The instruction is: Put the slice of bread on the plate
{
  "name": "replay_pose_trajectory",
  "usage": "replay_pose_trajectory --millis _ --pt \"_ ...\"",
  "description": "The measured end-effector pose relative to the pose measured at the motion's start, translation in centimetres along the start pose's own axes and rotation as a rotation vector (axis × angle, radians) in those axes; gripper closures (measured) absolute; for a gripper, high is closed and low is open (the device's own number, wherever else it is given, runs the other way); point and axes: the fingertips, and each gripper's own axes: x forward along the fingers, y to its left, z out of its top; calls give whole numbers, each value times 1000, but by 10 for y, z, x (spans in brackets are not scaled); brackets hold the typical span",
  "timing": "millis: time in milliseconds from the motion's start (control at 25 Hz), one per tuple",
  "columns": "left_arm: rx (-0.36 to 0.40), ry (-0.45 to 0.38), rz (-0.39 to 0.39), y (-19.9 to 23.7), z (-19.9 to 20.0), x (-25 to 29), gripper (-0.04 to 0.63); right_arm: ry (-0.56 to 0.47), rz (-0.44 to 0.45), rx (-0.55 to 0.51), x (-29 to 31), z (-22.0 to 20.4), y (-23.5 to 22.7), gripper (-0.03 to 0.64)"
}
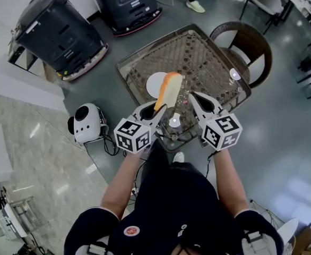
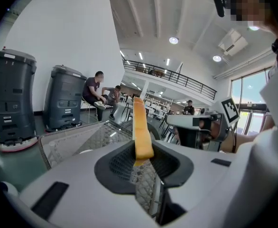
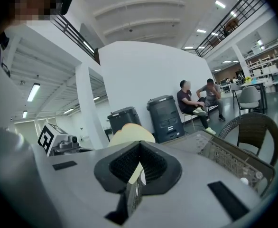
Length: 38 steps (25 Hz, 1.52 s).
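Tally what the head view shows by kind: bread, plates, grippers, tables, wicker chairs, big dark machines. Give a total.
Slice of bread: 1
Plate: 1
Grippers: 2, the left gripper and the right gripper
Table: 1
Wicker chair: 1
Big dark machines: 2
Total: 8

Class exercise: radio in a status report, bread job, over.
Left gripper shut on bread slice, edge-up. Right gripper open, empty. Plate bare; nothing blocks it.
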Motion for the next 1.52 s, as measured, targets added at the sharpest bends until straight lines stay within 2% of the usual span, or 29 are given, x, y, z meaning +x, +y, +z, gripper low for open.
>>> replay_pose_trajectory --millis 440,800,1040,1320,1520 --pt "-101 102 -35 76 -41 42 502 126 -50 66 64 -47 -18 609" --pt "-182 200 -67 111 -76 78 502 212 -105 103 84 -75 -35 609" --pt "-268 227 -60 128 -96 88 502 238 -112 111 91 -83 -36 609" --pt "-316 263 -37 146 -113 92 502 247 -115 114 98 -88 -34 609" --pt "-376 253 -40 155 -114 94 502 253 -112 119 101 -90 -31 609"
